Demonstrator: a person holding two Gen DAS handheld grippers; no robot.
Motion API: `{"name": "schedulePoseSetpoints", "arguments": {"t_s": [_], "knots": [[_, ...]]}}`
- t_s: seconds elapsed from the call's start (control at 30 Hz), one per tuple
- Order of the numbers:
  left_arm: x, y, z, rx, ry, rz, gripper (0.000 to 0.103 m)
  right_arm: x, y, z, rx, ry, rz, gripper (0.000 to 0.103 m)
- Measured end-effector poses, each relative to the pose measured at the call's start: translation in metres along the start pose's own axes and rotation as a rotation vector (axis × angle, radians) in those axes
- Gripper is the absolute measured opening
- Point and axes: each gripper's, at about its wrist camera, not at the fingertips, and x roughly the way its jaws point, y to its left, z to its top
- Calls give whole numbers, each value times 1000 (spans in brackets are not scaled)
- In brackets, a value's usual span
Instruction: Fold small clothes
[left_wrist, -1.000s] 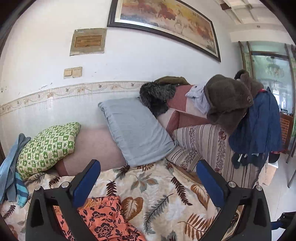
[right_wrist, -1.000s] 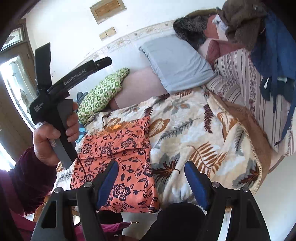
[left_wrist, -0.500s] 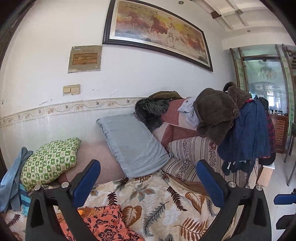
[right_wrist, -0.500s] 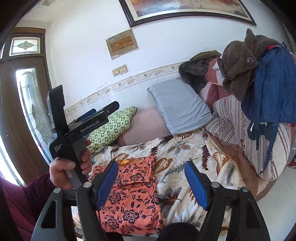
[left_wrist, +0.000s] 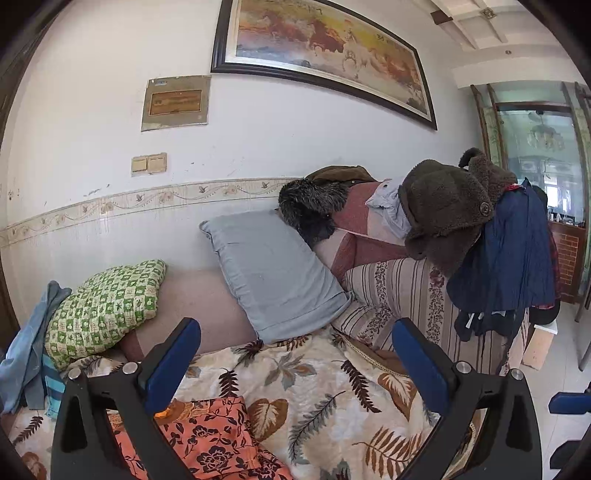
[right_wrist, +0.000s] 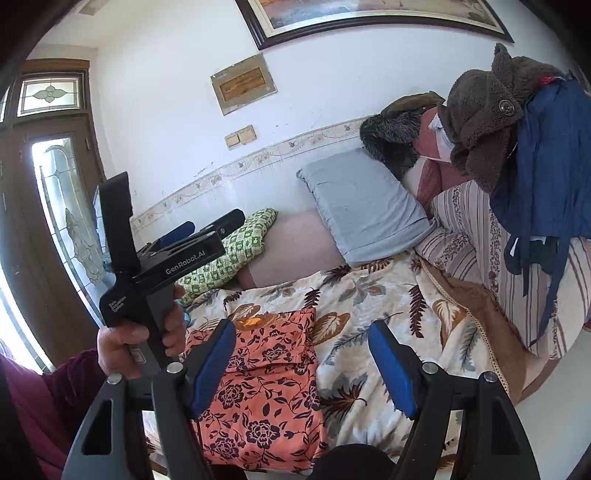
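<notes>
Orange floral-print cloth (right_wrist: 264, 384), folded into a flat rectangle, lies on the cream leaf-patterned blanket (right_wrist: 373, 321) that covers the bed, near its front edge. From my right gripper (right_wrist: 303, 363) I look down over it: the blue-padded fingers (right_wrist: 212, 363) stand spread apart with nothing between them, held above the cloth and not touching it. My left gripper (left_wrist: 295, 363) is likewise spread wide and empty, pointing toward the wall, with a corner of the folded cloth (left_wrist: 207, 439) showing low between its fingers. In the right view I see a hand (right_wrist: 142, 339) in a dark red sleeve (right_wrist: 48, 398) gripping the black handle of the left gripper (right_wrist: 184, 236), raised off to the left of the cloth. At the back of the bed a grey-blue rectangular pillow (left_wrist: 275, 273) leans against the wall, with a green-and-white checked cushion (left_wrist: 105, 299) to its left. On the right, a striped sofa arm (left_wrist: 402, 295) carries a brown fleece hat (left_wrist: 443, 210) and a dark blue garment (left_wrist: 513, 258). A framed horse painting (left_wrist: 325, 48) hangs on the white wall
</notes>
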Motion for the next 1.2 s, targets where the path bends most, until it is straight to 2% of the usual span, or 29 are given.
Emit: {"name": "schedulePoseSetpoints", "arguments": {"t_s": [0.17, 0.37, 0.47, 0.57, 0.73, 0.87, 0.97, 1.07, 1.2], "knots": [[-5, -17, 10, -47, -2, -50, 103, -22, 1, 5, -3, -33, -6, 77], [-31, -25, 10, 28, -49, -56, 103, -29, 7, 6, -22, -54, 13, 77], [-42, -10, 0, 74, -69, 24, 103, -12, 4, 3, 5, -47, 79, 77], [-47, 19, -13, 91, -40, 126, 103, 18, 2, 0, 37, -29, 149, 77], [-55, 82, -34, 38, 60, 313, 103, 82, 16, -8, 85, 57, 291, 77], [-64, 127, -45, -30, 98, 439, 103, 124, 47, -17, 42, 118, 376, 77], [-64, 148, -52, -66, 123, 485, 103, 145, 65, -24, 13, 155, 421, 77], [-63, 164, -68, -95, 155, 499, 103, 166, 72, -33, -32, 190, 406, 77], [-66, 189, -104, -110, 239, 522, 103, 199, 55, -46, 44, 253, 382, 77]]}}
